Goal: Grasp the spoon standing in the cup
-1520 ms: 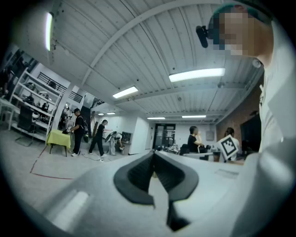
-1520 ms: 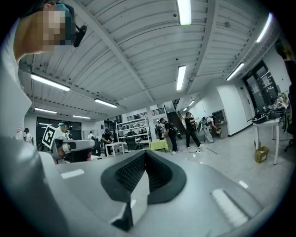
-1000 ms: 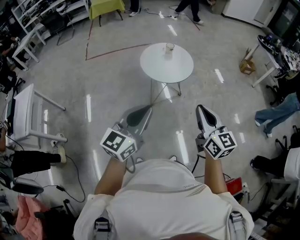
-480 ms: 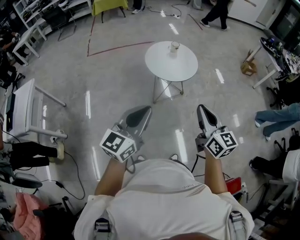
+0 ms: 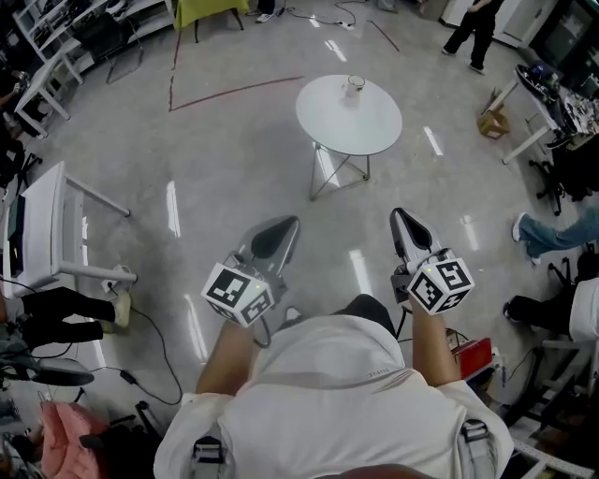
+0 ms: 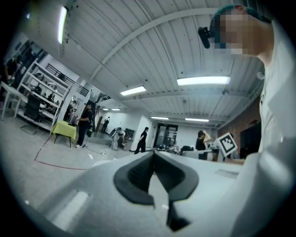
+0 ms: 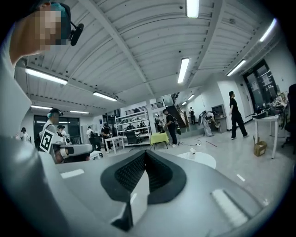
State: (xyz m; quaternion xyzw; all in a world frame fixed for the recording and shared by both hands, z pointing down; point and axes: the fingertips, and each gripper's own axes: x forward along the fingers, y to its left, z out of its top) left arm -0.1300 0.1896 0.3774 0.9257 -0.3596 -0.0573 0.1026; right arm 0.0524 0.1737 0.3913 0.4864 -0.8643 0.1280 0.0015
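Observation:
A small pale cup (image 5: 355,85) with the spoon in it stands at the far edge of a round white table (image 5: 348,122), several steps ahead of me; the spoon is too small to make out. Both grippers are held low in front of my body, far short of the table. The left gripper (image 5: 288,224) is shut with nothing between its jaws, and its tips meet in the left gripper view (image 6: 153,154). The right gripper (image 5: 401,216) is also shut and empty (image 7: 145,153). In the right gripper view the table (image 7: 200,159) and cup (image 7: 192,151) show small beyond the jaws.
A white frame stand (image 5: 51,234) is at my left, with cables (image 5: 159,337) on the floor by it. A yellow-covered table (image 5: 208,11) and a red floor line (image 5: 234,92) lie beyond. At right are a cardboard box (image 5: 490,123), a desk and a seated person's legs (image 5: 562,229).
The table and cup have drifted up and to the right in the head view. A walking person at the back has moved right. Both grippers keep their place and stay shut.

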